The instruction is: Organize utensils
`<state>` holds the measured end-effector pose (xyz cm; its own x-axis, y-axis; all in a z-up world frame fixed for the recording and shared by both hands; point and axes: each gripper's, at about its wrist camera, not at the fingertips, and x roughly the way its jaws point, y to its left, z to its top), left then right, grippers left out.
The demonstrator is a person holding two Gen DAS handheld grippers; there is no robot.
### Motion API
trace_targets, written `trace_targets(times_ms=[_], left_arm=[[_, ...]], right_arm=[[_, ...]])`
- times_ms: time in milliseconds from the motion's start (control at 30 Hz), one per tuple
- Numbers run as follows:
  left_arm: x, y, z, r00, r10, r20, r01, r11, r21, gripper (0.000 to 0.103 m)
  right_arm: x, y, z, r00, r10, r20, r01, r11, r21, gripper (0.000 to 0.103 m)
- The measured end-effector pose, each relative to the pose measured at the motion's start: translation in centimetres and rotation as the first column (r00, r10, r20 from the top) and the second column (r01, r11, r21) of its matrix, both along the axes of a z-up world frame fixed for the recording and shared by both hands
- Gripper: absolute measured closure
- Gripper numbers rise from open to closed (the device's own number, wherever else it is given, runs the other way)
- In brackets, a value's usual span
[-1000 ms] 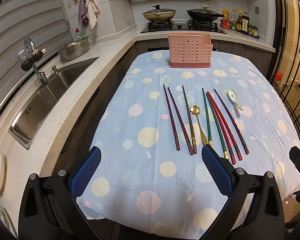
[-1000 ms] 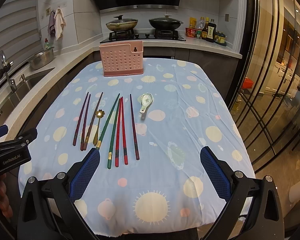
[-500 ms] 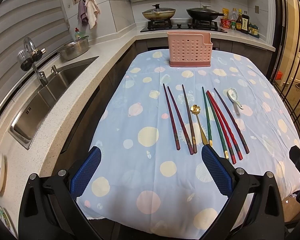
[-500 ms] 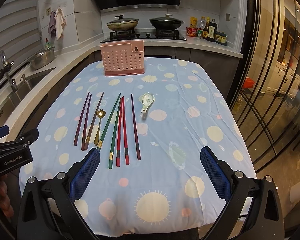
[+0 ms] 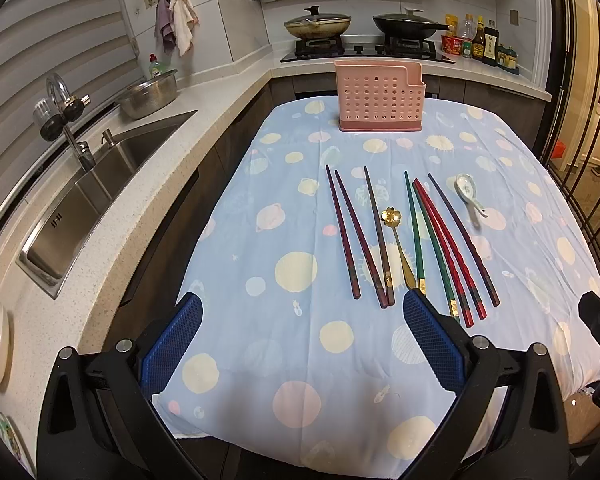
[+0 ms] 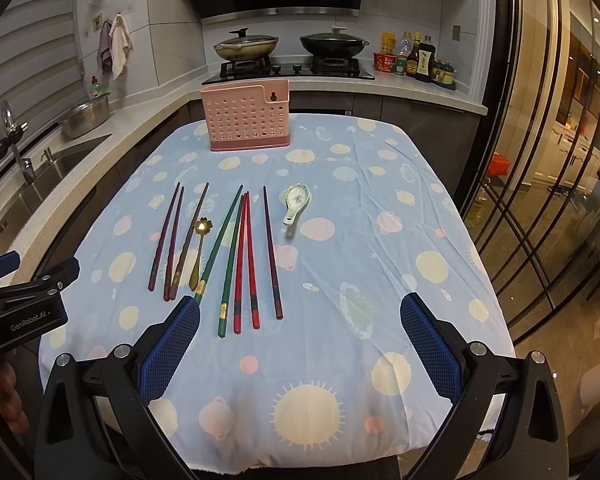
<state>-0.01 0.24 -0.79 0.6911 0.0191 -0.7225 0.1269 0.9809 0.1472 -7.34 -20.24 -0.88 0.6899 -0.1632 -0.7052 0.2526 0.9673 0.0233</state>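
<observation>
None stowed yet: chopsticks (image 6: 240,256), spoons (image 6: 295,202) on table (image 6: 380,240); pink holder (image 6: 247,116) untouched; left gripper (image 5: 300,340), right gripper (image 6: 300,340) jaws wide, empty.

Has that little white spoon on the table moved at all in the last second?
No. The white spoon keeps its spot beside the rightmost chopstick, same distance from the pink basket.

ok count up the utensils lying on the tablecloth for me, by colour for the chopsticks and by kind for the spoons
Dark maroon chopsticks: 4
Green chopsticks: 2
Red chopsticks: 2
Gold flower-head spoon: 1
White ceramic spoon: 1
Total: 10 utensils, none yet in the pink holder.
</observation>
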Motion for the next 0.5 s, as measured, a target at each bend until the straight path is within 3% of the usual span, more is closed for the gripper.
trace_targets(times_ms=[500], left_arm=[[-0.01,-0.05,-0.56,1.000,0.004,-0.007,-0.004,1.000,0.008,0.007]], right_arm=[[0.03,0.00,0.04,1.000,0.000,-0.002,0.000,1.000,0.002,0.007]])
